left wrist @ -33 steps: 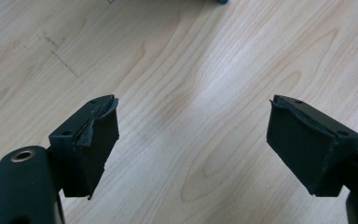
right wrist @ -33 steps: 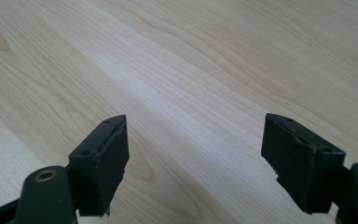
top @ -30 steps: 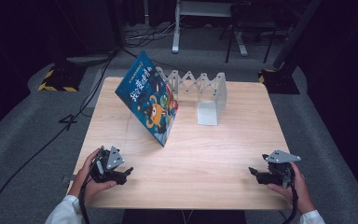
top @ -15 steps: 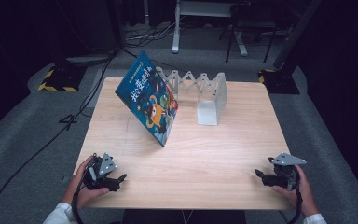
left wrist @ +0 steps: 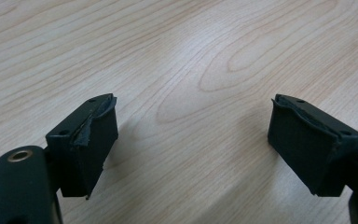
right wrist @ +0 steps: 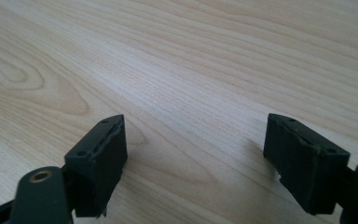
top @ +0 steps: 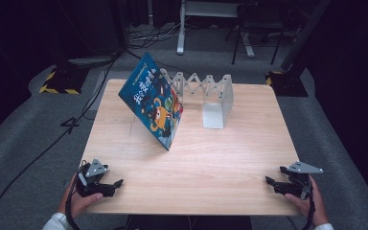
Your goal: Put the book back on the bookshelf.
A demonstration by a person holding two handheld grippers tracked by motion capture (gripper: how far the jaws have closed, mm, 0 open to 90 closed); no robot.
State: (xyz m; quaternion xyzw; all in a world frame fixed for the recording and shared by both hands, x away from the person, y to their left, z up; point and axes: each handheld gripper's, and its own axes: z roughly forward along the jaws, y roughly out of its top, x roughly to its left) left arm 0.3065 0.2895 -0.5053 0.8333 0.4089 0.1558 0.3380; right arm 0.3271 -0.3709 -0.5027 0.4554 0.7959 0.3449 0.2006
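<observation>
Fingers of the left gripper [top: 117,183] and right gripper [top: 269,181] gape empty over the table [top: 211,158]; the right's just widened. Upper centre, a picture book [top: 154,103] leans on an accordion book rack [top: 210,93].

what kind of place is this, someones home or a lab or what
Probably a lab or recording studio, not a home: a lone wooden table on grey carpet, dark surroundings with stand bases and floor cables, and a staged book leaning on a white rack.

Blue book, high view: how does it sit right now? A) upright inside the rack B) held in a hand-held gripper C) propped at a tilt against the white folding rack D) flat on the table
C: the blue book leans tilted against the white folding rack, away from both grippers.
</observation>
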